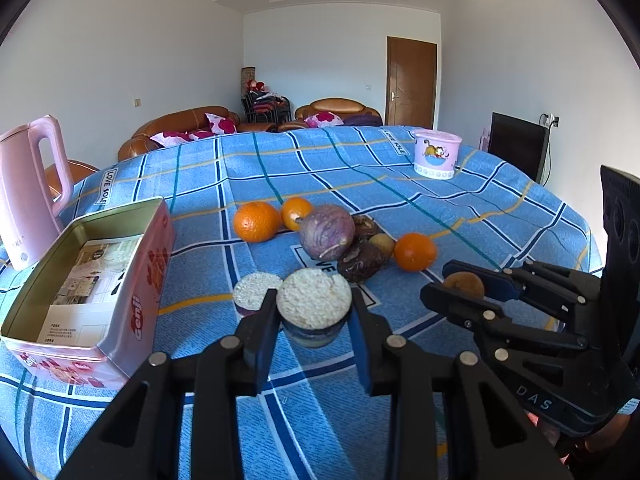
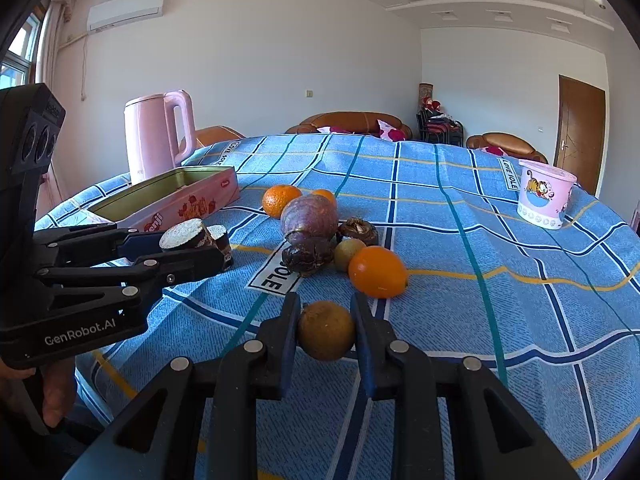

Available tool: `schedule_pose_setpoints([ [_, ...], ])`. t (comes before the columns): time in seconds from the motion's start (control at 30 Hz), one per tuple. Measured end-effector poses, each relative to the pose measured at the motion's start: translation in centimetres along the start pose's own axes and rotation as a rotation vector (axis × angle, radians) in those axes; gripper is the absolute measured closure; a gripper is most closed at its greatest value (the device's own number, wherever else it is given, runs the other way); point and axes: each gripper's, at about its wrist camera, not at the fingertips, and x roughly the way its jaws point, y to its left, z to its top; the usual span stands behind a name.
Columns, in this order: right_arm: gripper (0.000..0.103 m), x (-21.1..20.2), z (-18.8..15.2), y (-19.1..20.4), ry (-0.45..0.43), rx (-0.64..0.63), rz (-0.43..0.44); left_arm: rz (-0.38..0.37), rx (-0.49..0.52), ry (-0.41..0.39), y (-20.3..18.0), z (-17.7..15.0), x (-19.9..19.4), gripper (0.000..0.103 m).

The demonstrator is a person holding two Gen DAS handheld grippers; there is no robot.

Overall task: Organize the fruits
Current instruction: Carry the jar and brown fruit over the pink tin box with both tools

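My left gripper (image 1: 314,312) is shut on a cut fruit piece with a white grainy face (image 1: 314,300), held just above the cloth; a second cut piece (image 1: 256,290) stands to its left. My right gripper (image 2: 326,330) is shut on a small brown round fruit (image 2: 326,330), also seen in the left wrist view (image 1: 464,285). Behind them lies a pile: a purple fruit (image 1: 326,232), three oranges (image 1: 256,222) (image 1: 295,213) (image 1: 415,252), dark wrinkled fruits (image 1: 360,261) and a small green-brown one (image 1: 382,243). An open pink tin (image 1: 132,264) sits left.
A pink kettle (image 1: 30,192) stands at the far left behind the tin. A pink cartoon tub (image 1: 435,154) stands at the far right of the blue checked tablecloth (image 1: 480,208). Sofas and a door are beyond the table.
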Motion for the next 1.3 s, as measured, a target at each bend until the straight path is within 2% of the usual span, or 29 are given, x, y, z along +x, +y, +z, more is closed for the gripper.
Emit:
schedule_pose_setpoints([
  [0.7,0.075,-0.4,2.9,1.4,-0.065,-0.031,0.034,0.061,-0.003,-0.075,1.0,0.6,-1.8,0.068],
  [1.3,0.075,-0.4,5.4,3.6,-0.104,-0.083,0.070,0.102,-0.042,-0.097,2.8,0.9,-2.7,0.068],
])
